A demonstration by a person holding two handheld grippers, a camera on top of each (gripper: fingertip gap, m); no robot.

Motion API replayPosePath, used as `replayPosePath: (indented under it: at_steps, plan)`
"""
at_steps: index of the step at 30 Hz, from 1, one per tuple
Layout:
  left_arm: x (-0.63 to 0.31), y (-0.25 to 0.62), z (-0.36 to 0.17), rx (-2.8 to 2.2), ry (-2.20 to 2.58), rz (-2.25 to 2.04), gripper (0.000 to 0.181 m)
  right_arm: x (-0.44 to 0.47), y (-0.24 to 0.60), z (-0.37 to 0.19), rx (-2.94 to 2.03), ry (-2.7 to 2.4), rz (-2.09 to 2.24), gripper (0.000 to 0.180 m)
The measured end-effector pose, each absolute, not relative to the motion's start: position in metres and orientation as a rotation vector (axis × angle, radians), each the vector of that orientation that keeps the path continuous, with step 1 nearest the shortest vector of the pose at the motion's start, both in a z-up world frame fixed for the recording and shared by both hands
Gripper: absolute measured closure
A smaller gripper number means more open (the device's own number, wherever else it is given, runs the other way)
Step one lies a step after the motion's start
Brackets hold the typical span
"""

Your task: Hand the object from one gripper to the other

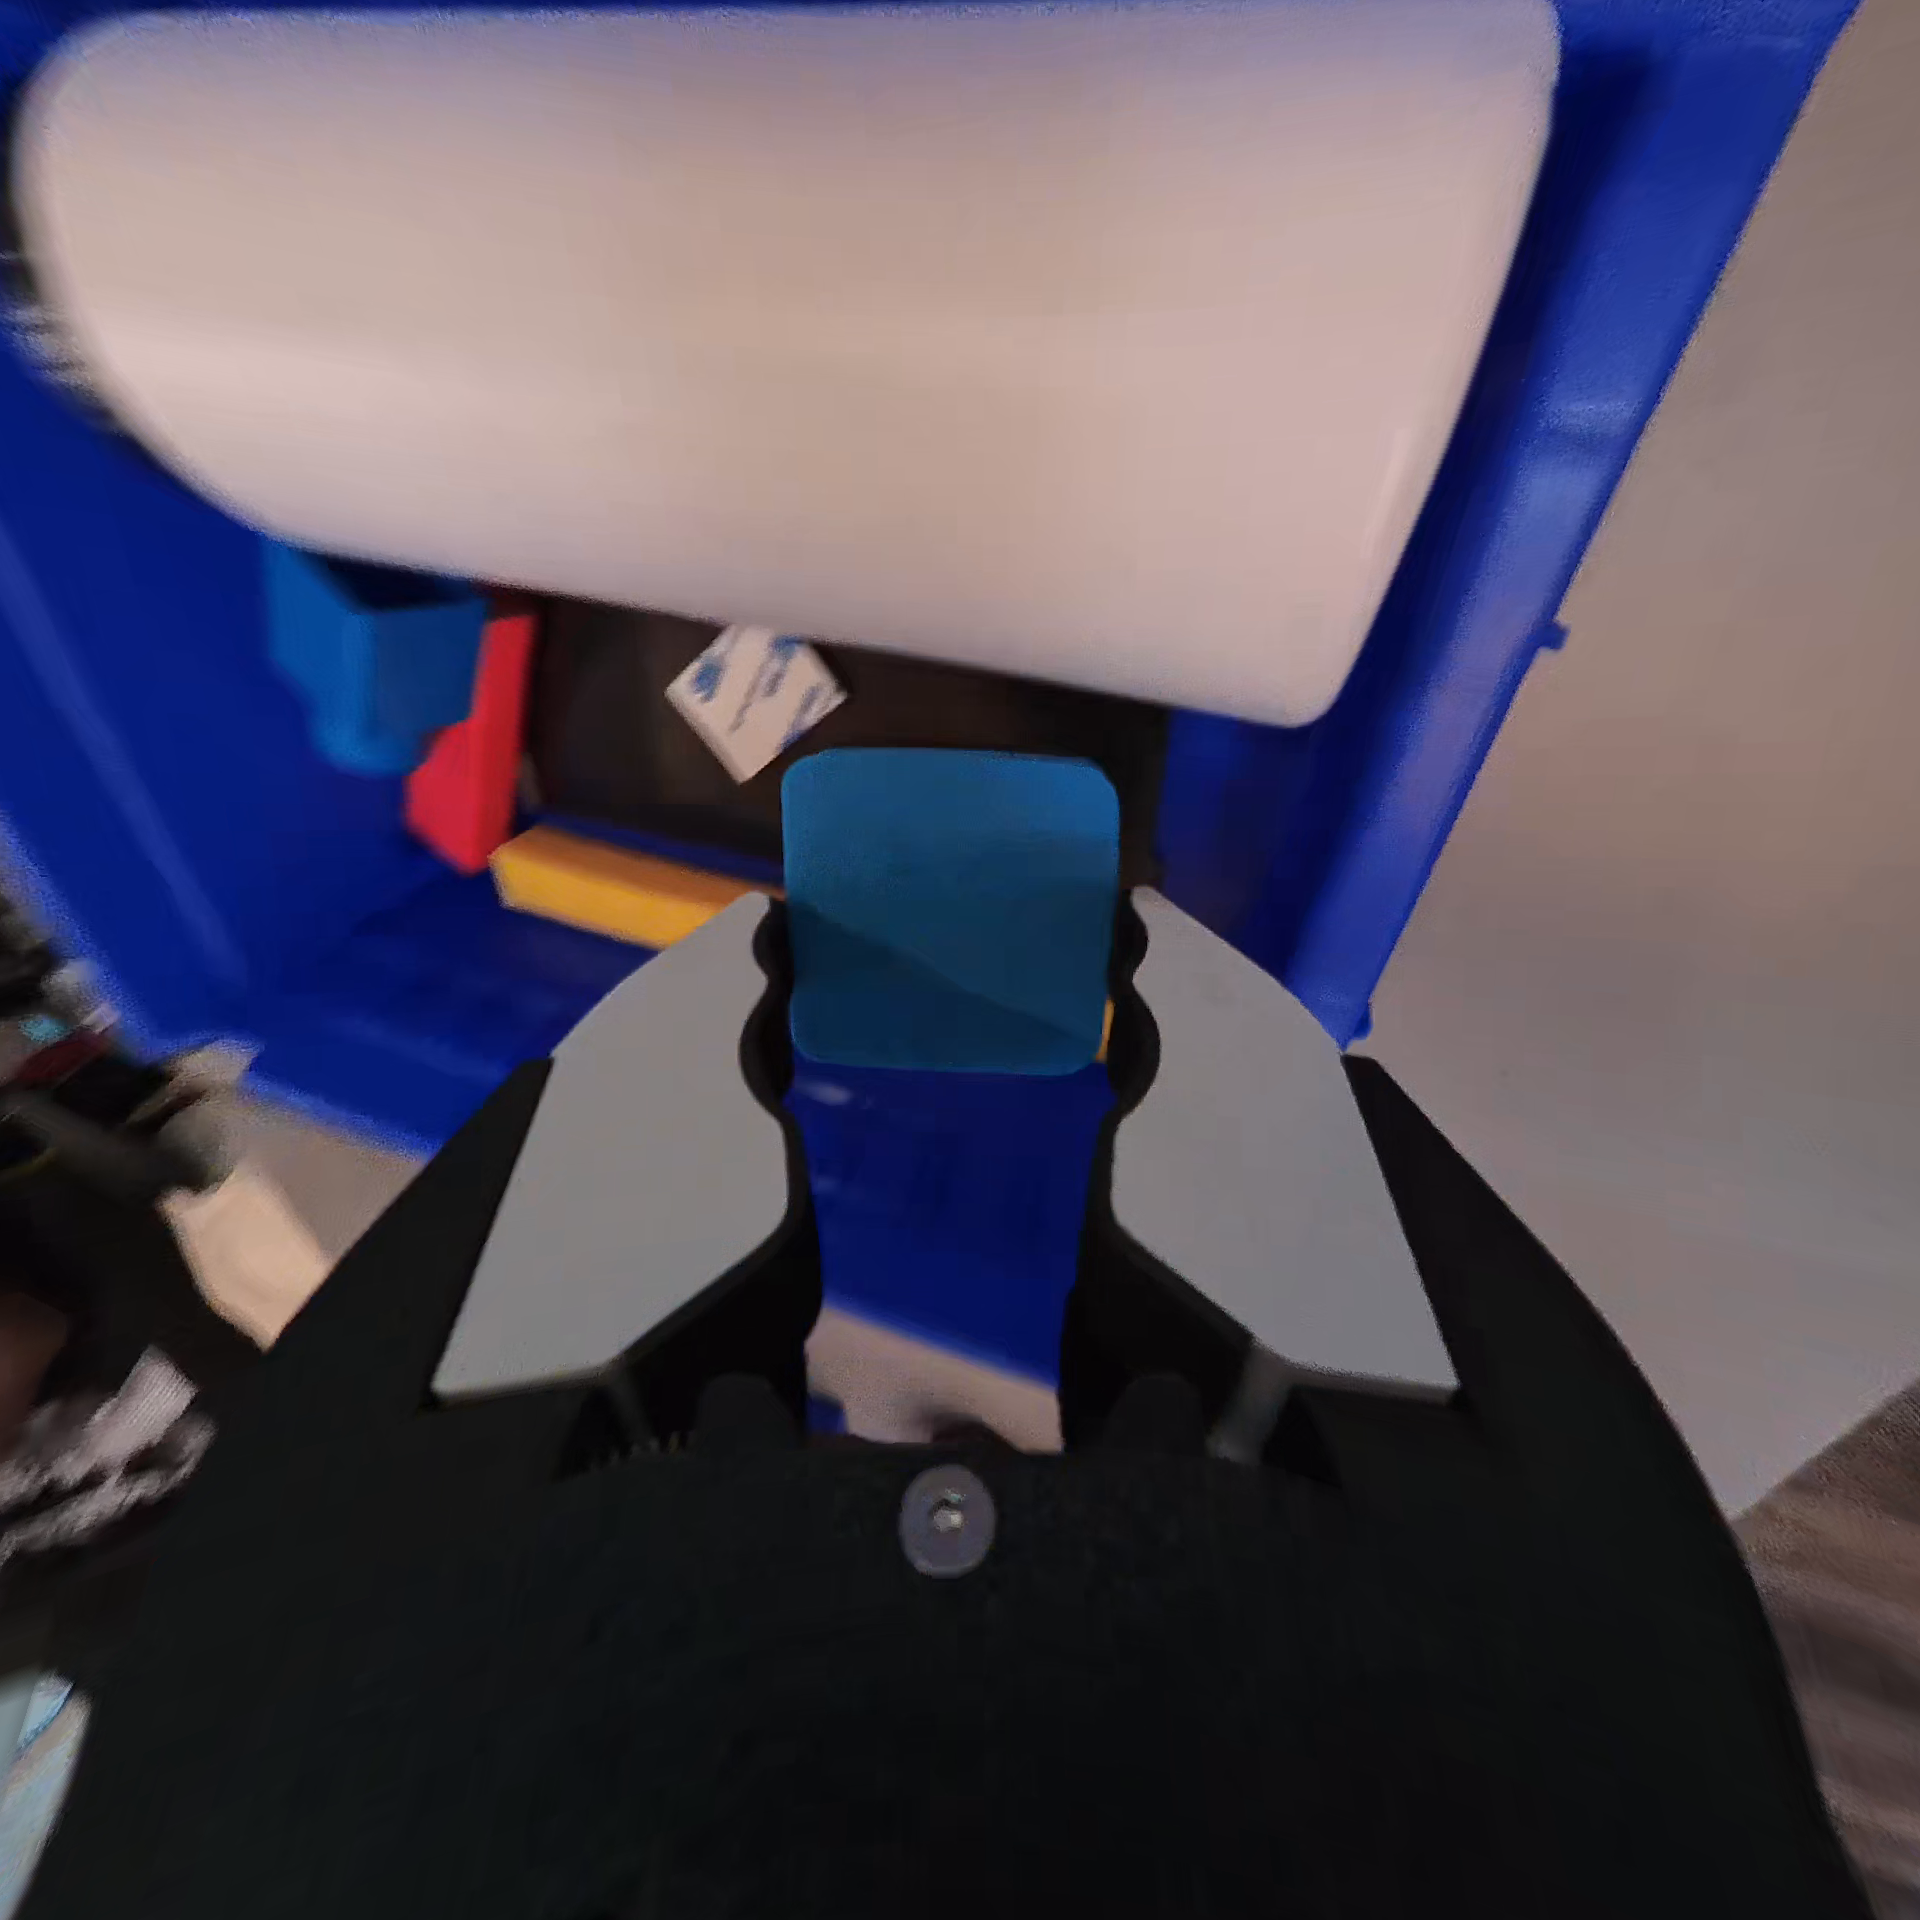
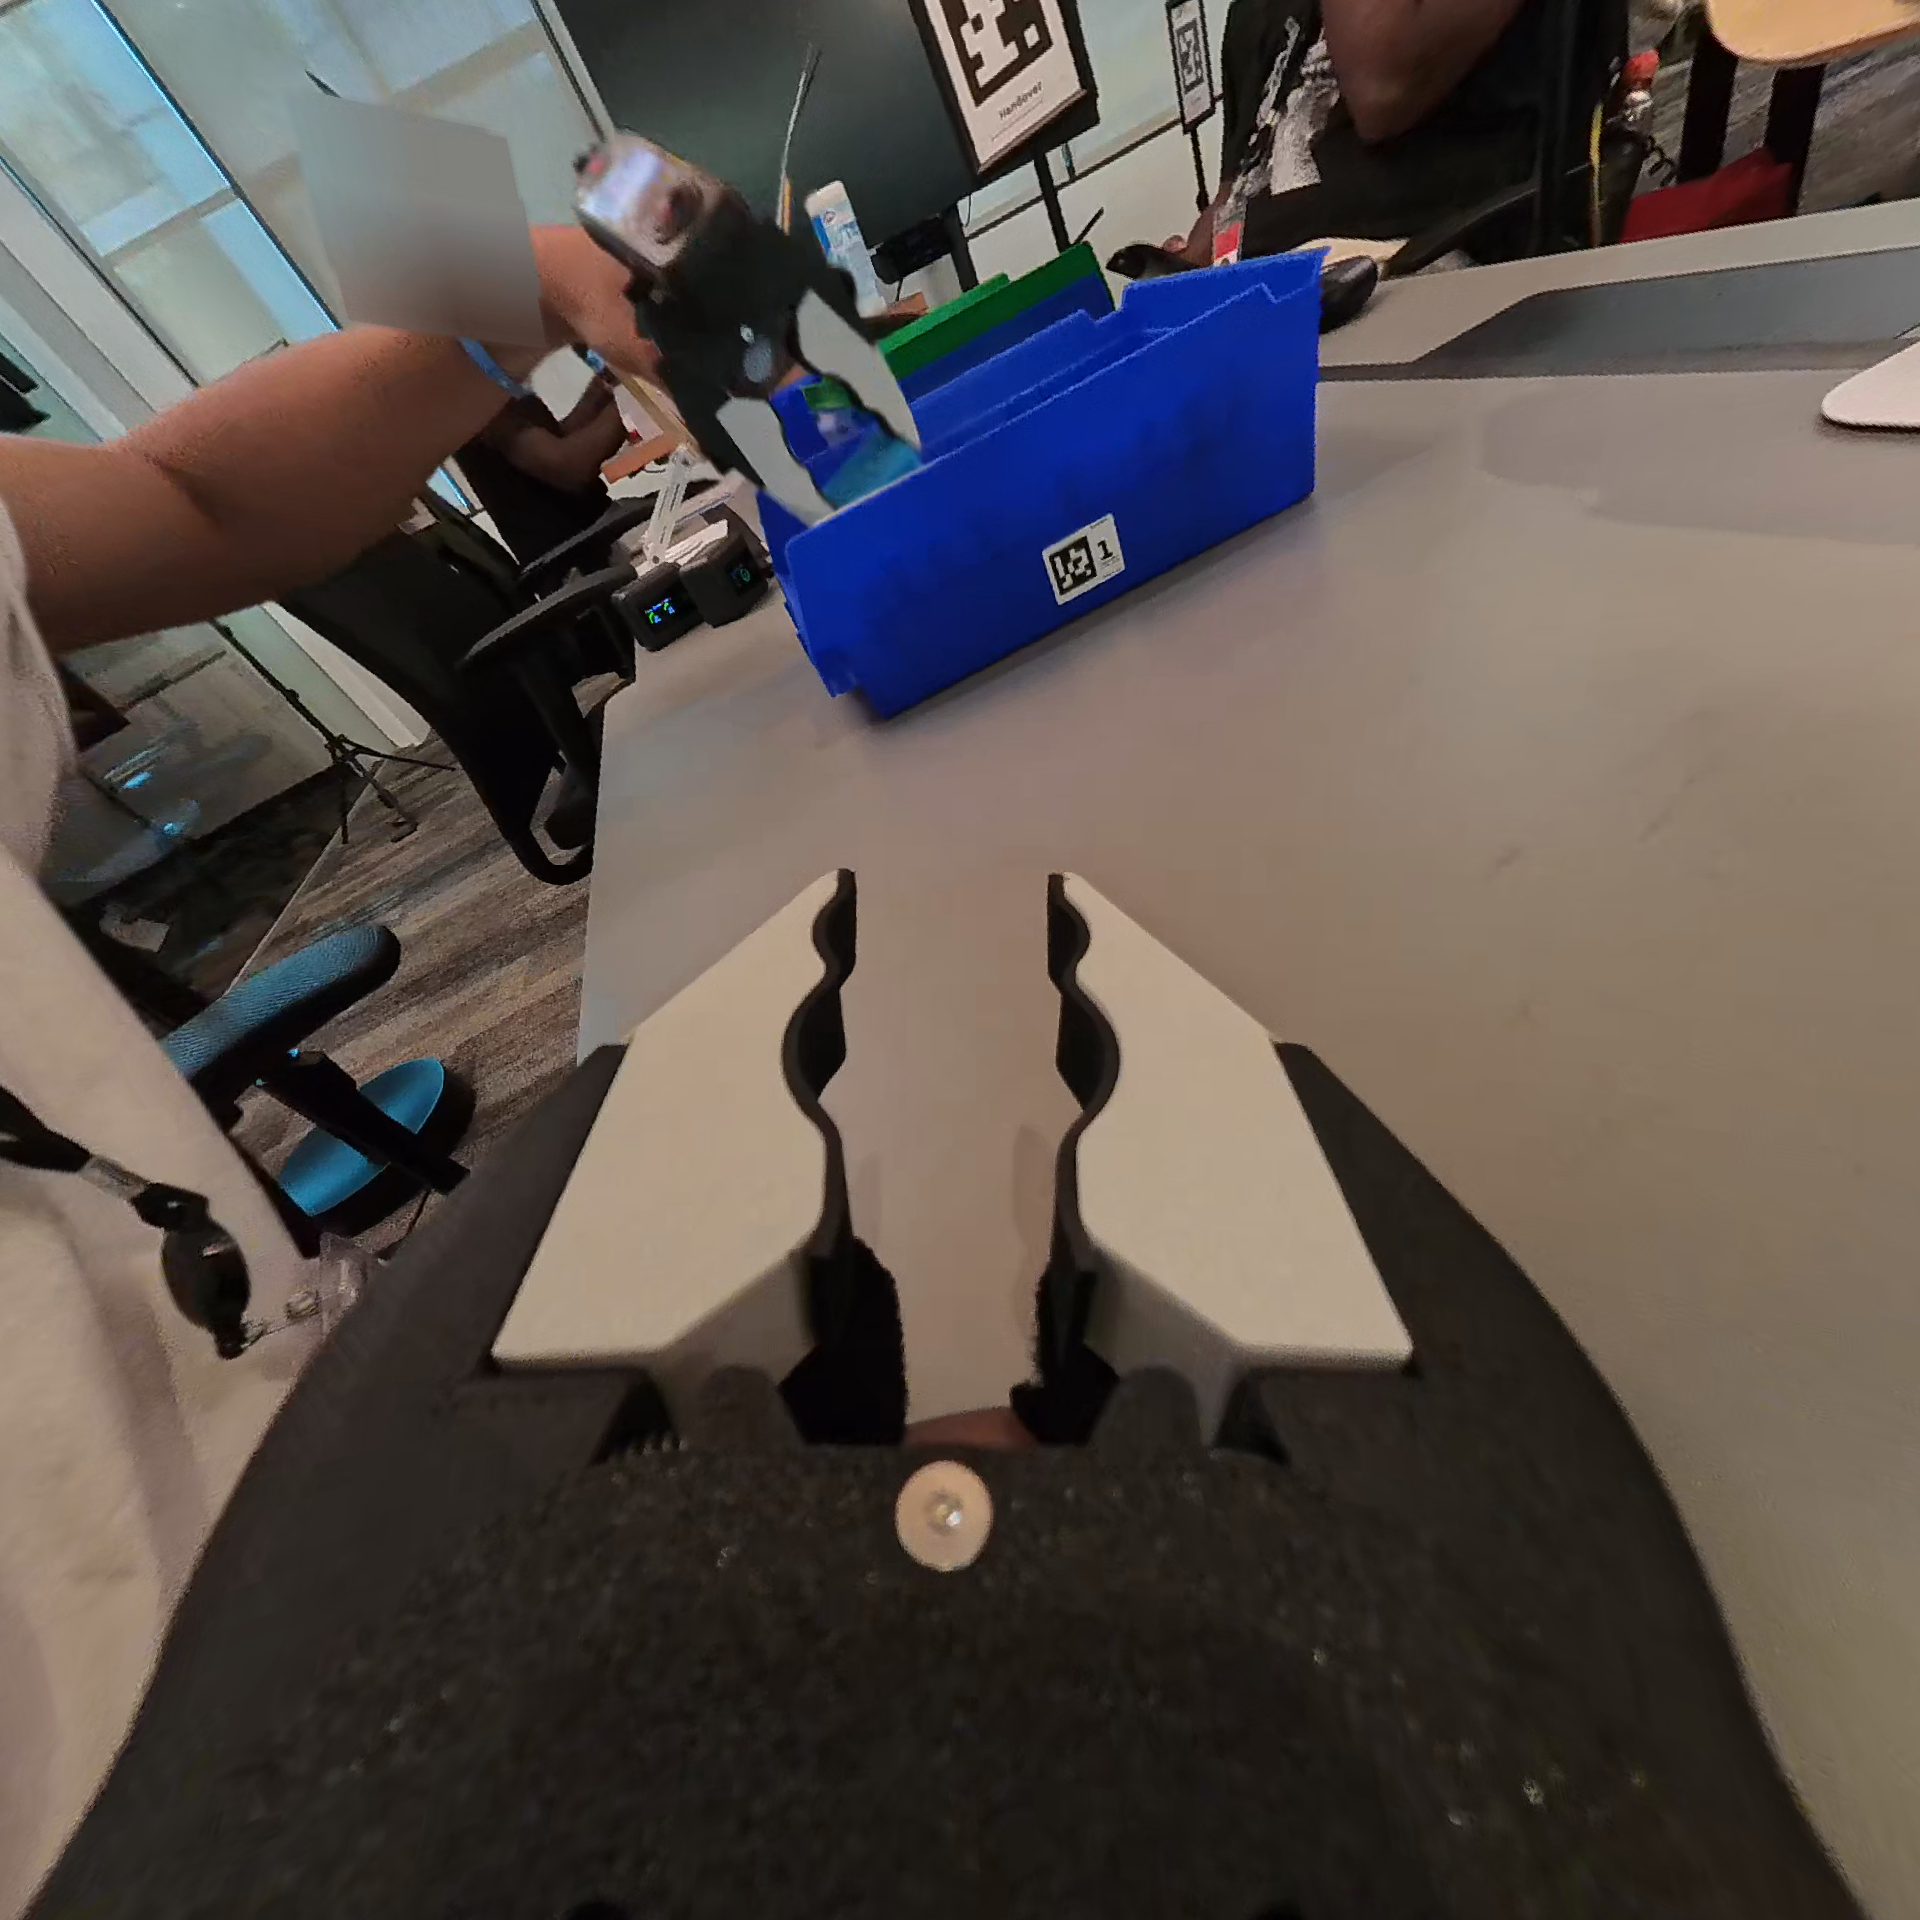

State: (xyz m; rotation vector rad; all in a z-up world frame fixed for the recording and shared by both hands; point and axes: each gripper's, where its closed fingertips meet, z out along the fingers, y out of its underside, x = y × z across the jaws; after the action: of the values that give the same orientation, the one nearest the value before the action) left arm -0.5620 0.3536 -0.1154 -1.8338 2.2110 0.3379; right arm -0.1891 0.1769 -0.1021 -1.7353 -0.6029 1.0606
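My left gripper (image 1: 948, 920) is shut on a flat teal-blue block (image 1: 951, 894), held by its sides at the fingertips, just over the open blue bin (image 1: 1455, 727). In the right wrist view the same gripper (image 2: 860, 478) sits at the near left corner of the bin (image 2: 1091, 488), with the teal block (image 2: 868, 468) between its fingers. My right gripper (image 2: 951, 883) is open and empty, low over the grey table (image 2: 1455, 935), well short of the bin.
Inside the bin lie a large white rounded object (image 1: 779, 343), a red block (image 1: 473, 769), a yellow block (image 1: 613, 883), a blue piece (image 1: 374, 665) and a white square pad (image 1: 753, 696). A green bin (image 2: 987, 312) stands behind. Office chairs (image 2: 520, 644) stand off the table's left edge. The left gripper's tips are roughly 40 cm from the right gripper's. My right tips are about 45 cm from the blue piece (image 1: 374, 665), my left tips only 12 cm.
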Motion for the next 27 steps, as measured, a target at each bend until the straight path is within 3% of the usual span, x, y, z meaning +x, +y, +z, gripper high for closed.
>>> replayPosePath:
  at_steps: [5, 13, 18, 27]
  plan:
    - [-0.538, 0.371, -0.054, -1.776, 1.739, 0.511, 0.123, -0.196, 0.183, -0.104, -1.764, -0.617, 1.028, 0.142]
    - [-0.394, 0.342, 0.015, -1.553, 1.053, 0.083, 0.123, -0.213, 0.233, -0.051, -1.652, -0.637, 0.857, 0.138]
    - [-0.296, 0.303, -0.001, -1.481, 0.958, -0.177, 0.123, -0.23, 0.263, -0.013, -1.605, -0.553, 0.821, 0.137]
    - [-0.224, 0.249, -0.043, -1.098, 1.32, 0.371, 0.123, -0.231, 0.246, -0.033, -1.814, -0.7, 0.946, 0.139]
